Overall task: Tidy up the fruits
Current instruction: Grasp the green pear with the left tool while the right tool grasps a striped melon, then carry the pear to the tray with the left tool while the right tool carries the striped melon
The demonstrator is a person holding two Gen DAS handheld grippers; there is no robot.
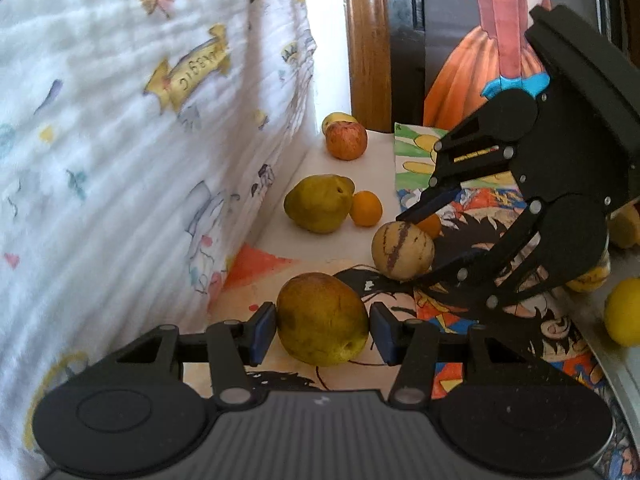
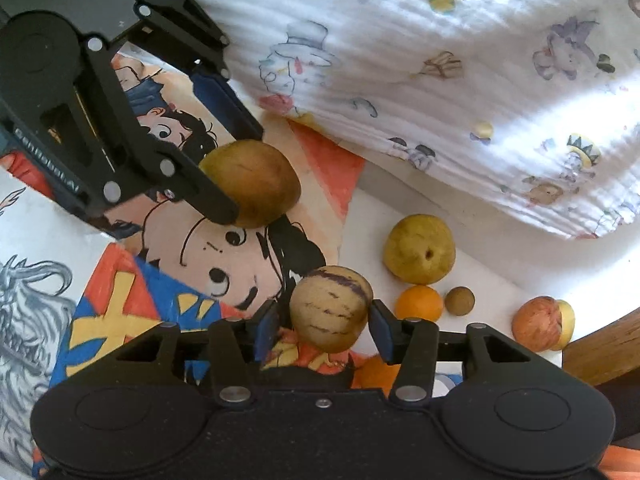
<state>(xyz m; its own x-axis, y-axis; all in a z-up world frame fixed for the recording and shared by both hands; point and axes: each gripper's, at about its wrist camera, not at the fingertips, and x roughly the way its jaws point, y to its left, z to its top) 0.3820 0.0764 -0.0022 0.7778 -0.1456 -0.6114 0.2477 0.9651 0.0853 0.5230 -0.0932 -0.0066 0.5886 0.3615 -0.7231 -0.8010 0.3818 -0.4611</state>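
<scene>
- The left claw (image 1: pixel 322 326) sits closest to its own camera, its blue pads on either side of a brownish-green pear (image 1: pixel 322 319); the left pad touches the skin, a thin gap shows at the right pad, so I cannot tell whether it pinches.
- From the right wrist, that pear (image 2: pixel 251 182) appears off the drawing, between the left claw's fingers.
- The right claw (image 2: pixel 323 326) brackets a pale striped fruit (image 2: pixel 330 308) with purple streaks; slim gaps show on both sides, so its pads look slightly spread around it.
- Both fruits are over a colourful cartoon drawing (image 2: pixel 224 252) on the worktop.
- Beyond, on the white worktop (image 1: pixel 320 248), lie a green pear (image 1: pixel 319 208) touching an orange (image 1: pixel 366 208), and a red apple (image 1: pixel 346 140) farther back.
- A printed white cloth (image 1: pixel 120 140) hangs along the left.
</scene>
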